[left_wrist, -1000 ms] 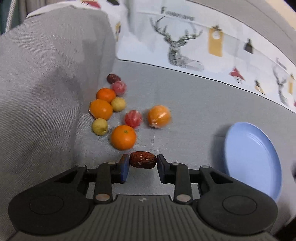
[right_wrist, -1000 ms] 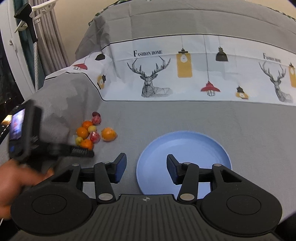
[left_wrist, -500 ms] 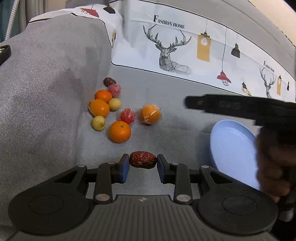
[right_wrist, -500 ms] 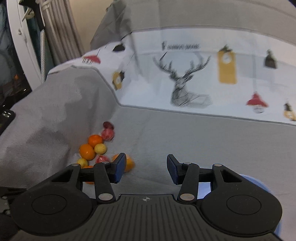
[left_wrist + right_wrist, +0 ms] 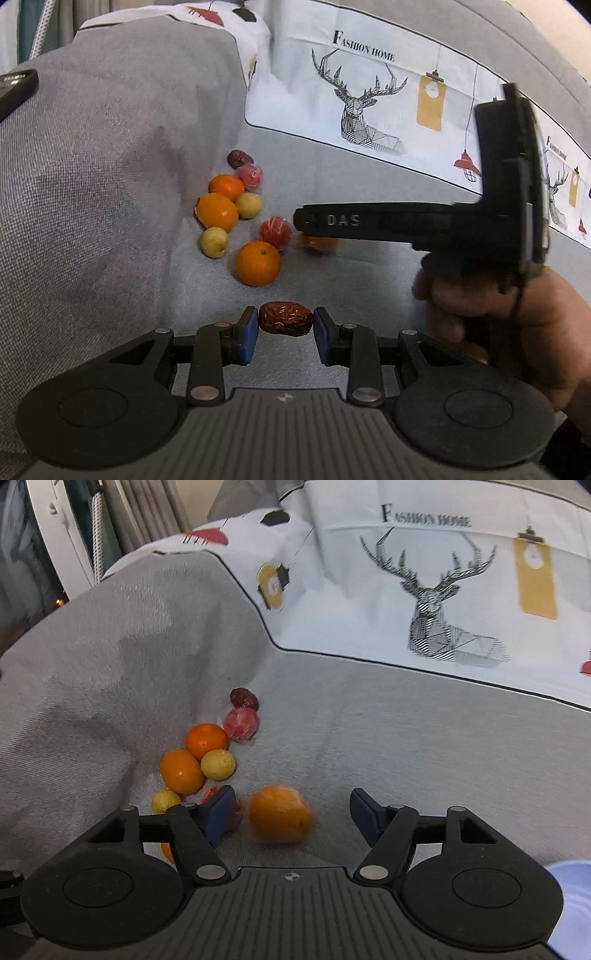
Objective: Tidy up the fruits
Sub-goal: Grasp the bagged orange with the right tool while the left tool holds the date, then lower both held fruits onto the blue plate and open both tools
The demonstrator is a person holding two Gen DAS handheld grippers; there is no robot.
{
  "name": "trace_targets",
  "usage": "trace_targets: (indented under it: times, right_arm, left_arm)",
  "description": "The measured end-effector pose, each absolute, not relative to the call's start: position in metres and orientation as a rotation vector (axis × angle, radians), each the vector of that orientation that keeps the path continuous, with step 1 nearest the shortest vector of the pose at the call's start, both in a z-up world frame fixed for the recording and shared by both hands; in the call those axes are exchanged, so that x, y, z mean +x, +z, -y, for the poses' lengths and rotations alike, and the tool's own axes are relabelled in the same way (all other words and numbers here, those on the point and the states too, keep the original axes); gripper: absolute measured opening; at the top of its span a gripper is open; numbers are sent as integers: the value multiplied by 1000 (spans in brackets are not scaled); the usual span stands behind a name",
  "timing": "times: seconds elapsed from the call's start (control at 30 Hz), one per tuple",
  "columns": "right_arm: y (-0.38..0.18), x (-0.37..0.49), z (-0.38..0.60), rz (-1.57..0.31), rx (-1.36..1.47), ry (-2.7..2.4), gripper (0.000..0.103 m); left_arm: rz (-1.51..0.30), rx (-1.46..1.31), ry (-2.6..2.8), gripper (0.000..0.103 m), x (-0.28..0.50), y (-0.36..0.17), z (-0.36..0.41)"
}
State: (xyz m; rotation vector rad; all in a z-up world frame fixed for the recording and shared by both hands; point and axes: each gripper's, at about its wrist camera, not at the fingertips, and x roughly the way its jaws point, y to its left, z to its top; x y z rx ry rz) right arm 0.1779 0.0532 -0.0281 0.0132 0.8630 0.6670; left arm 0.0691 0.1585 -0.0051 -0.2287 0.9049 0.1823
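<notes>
Orange fruit [image 5: 280, 819] now lies between my right tongs [image 5: 291, 812], which have swung left from the blue plate [image 5: 569, 893] and just spread wide, untouching; my left tongs [image 5: 285, 325] stay clenched on the red date [image 5: 285, 318]

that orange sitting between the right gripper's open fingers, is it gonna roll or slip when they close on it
The orange is round and rests on soft grey bedding, so a one-sided nudge would probably roll it. It sits nearer the left finger of the right gripper, whose jaws have just been opening, so that finger likely touches first. Its skin looks shiny, perhaps wrapped, so possibly slippery.
</notes>
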Motion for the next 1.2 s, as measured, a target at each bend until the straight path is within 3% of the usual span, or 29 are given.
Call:
trace_targets:
  times: [0.07,0.13,0.33,0.67,0.87,1.2]
  right_arm:
    - [-33,181,-60,-880,-16,673,69]
    - [-37,181,-64,-894,-51,691,41]
    - [-20,170,-50,-887,-85,691,40]
    - [78,105,72,-792,3,557,40]
    - [67,61,131,-807,117,444,40]
    - [47,53,148,-835,18,405,40]
  left_arm:
    - [-910,-240,189,36,69,-6,-161]
    - [-914,-248,194,36,69,-6,-163]
    - [-906,-244,193,36,68,-4,-161]
    - [-842,-188,144,36,56,8,-144]
    - [-831,-135,111,36,56,9,-131]
    - [-950,-121,-40,36,61,-1,-114]
